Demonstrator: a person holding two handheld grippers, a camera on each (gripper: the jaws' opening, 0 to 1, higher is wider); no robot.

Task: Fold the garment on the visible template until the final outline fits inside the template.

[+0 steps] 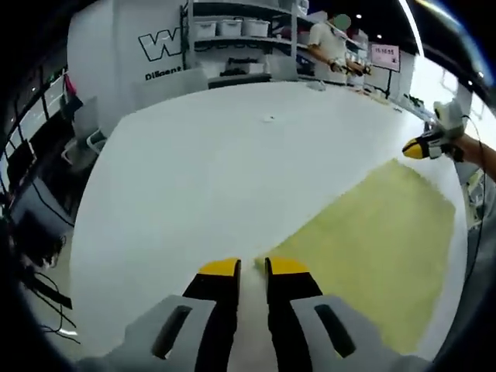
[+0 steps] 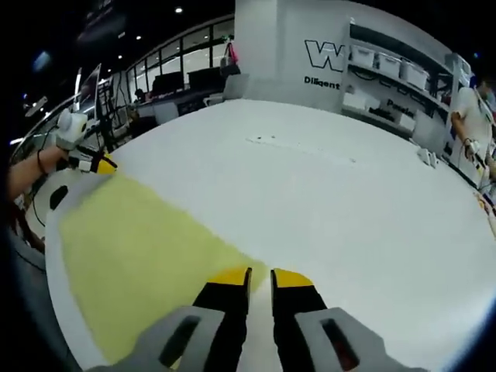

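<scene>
A flat yellow garment [image 1: 380,240] lies spread on the white table [image 1: 232,163], to the right in the left gripper view. My left gripper [image 1: 253,267] has its jaws drawn close together at the garment's near corner, which runs into the narrow gap between them. The right gripper [image 1: 422,147], held by a hand, sits at the garment's far corner. In the right gripper view the yellow garment [image 2: 139,256] lies to the left, and my right gripper [image 2: 261,277] pinches its corner with the jaws nearly together. The left gripper [image 2: 97,163] is at the opposite corner.
The white table [image 2: 333,194] stretches wide beyond the garment. Shelves with white bins [image 1: 232,31] and a white wall with black letters [image 2: 325,58] stand behind it. A person [image 1: 329,50] works at the far end. Cables [image 1: 46,287] lie on the floor past the table's left edge.
</scene>
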